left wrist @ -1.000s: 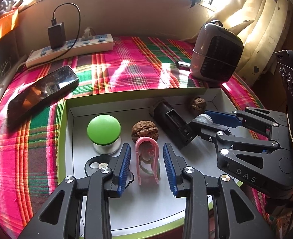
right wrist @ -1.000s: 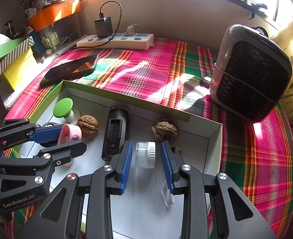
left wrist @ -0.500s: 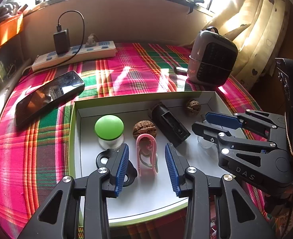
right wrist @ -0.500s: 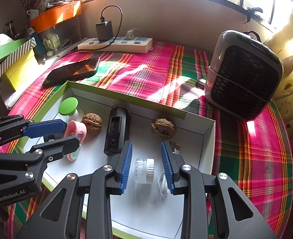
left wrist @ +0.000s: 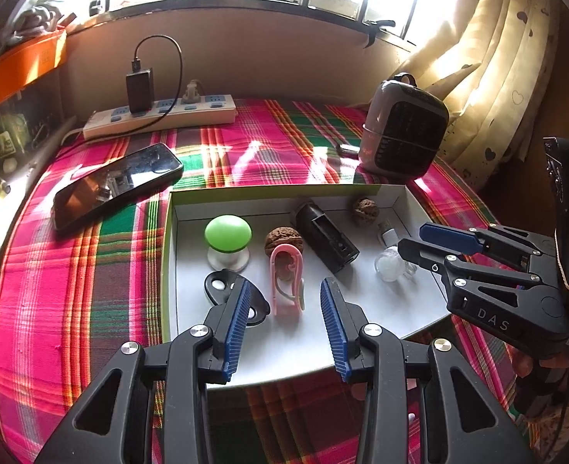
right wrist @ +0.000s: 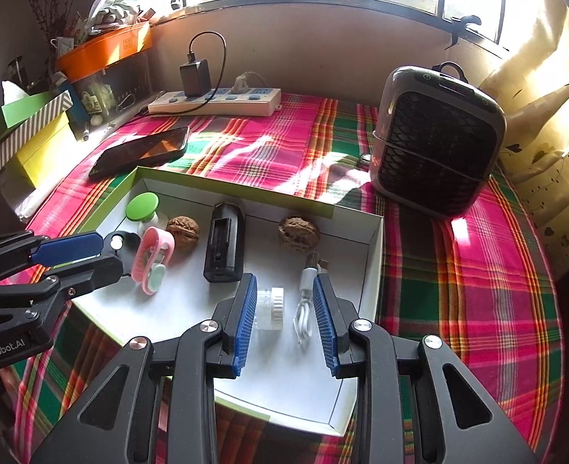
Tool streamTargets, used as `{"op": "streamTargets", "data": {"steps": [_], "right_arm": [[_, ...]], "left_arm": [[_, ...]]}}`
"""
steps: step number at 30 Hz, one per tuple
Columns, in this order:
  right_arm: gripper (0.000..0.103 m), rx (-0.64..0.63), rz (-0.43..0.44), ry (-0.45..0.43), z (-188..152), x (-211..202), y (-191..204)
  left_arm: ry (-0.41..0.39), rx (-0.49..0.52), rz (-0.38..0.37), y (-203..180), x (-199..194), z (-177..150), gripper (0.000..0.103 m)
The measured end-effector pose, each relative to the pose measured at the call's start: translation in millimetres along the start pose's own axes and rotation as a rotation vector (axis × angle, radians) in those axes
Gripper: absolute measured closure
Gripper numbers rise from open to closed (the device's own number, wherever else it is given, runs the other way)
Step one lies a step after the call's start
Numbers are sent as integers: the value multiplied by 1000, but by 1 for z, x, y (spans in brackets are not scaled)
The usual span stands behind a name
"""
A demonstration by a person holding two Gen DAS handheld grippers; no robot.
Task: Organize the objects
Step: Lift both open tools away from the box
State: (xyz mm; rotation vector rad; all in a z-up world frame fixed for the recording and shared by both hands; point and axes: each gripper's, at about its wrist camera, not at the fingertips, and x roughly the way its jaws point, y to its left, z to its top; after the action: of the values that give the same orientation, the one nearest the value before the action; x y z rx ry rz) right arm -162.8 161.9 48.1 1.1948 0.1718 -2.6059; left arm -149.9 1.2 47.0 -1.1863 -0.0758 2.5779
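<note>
A shallow white box with a green rim (left wrist: 170, 255) (right wrist: 373, 266) lies on the plaid cloth. It holds a green-capped item (left wrist: 228, 234) (right wrist: 142, 205), a pink clip (left wrist: 288, 282) (right wrist: 152, 259), two walnuts (left wrist: 283, 240) (right wrist: 299, 232), a black oblong case (left wrist: 328, 237) (right wrist: 224, 245), a clear small jar (left wrist: 388, 266) (right wrist: 269, 307), a white USB cable (right wrist: 307, 297) and a black flat piece (left wrist: 218, 286). My left gripper (left wrist: 286, 324) is open and empty above the pink clip. My right gripper (right wrist: 284, 319) is open and empty above the jar and cable.
A phone (left wrist: 118, 183) (right wrist: 141, 152) lies left of the box. A power strip with a charger (left wrist: 160, 116) (right wrist: 214, 102) runs along the back wall. A small heater (left wrist: 404, 129) (right wrist: 435, 143) stands at the back right. Boxes (right wrist: 25, 131) are stacked at the left.
Both grippers have pulled back and up from the box. The right gripper left the clear jar lying in the box; the pink clip stays between the left fingers' line.
</note>
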Motion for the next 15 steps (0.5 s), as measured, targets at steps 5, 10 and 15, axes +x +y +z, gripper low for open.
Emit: {"op": "streamTargets", "data": {"steps": [5, 10, 15], "right_arm": [[71, 3, -6, -21, -5, -10, 3], [71, -10, -23, -45, -11, -21, 6], [71, -11, -22, -62, -18, -30, 8]], "left_arm": [[-11, -5, 2, 0, -9, -6, 67], [-41, -23, 2, 1, -22, -14, 67], [-46, -44, -8, 2, -30, -22, 67]]}}
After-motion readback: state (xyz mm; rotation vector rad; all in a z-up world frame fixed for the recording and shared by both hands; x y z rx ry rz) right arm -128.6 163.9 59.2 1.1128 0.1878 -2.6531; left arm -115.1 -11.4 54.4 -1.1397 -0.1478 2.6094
